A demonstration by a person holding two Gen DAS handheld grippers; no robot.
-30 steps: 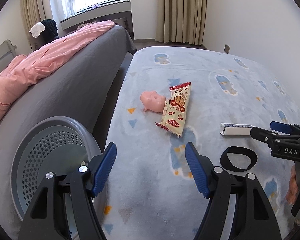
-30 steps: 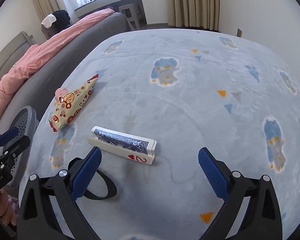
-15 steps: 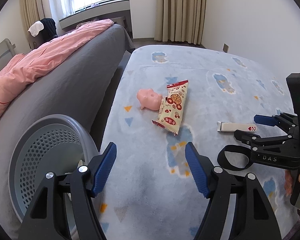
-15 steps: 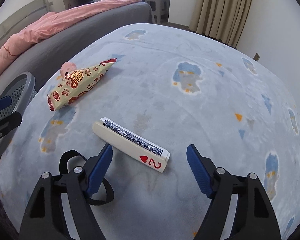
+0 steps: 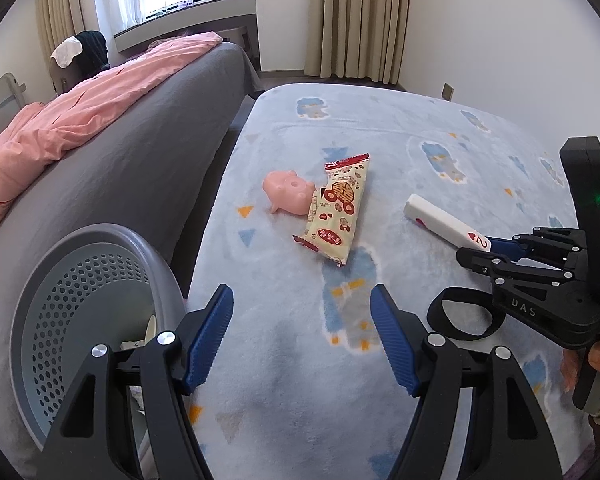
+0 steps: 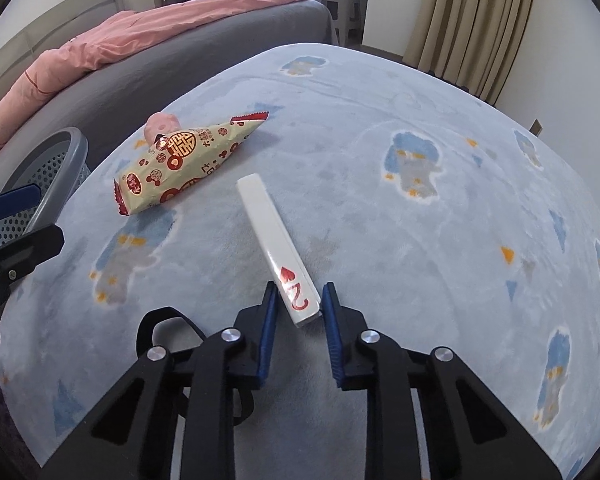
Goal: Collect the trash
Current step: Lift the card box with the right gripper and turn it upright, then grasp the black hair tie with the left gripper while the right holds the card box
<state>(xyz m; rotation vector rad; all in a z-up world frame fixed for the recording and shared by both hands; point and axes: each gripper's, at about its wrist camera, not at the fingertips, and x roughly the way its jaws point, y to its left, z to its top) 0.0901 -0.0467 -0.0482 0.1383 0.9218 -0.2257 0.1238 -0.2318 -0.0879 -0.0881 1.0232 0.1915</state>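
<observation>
Now clamped by right gripper (image 6: 298, 308) at card box (image 6: 274, 242) end, snack wrapper (image 6: 180, 164) at ten o'clock; likely droop and slip; left gripper (image 5: 302, 334) agape, empty.

- Playing-card box (image 6: 276, 246): white, long, red heart and "2" at its near end, on the blue carpet.
- Snack wrapper (image 6: 184, 168): cream with red prints, lying flat, touching a pink pig toy (image 5: 286, 192).
- Grey perforated bin (image 5: 88, 312): beside the carpet's edge.
</observation>
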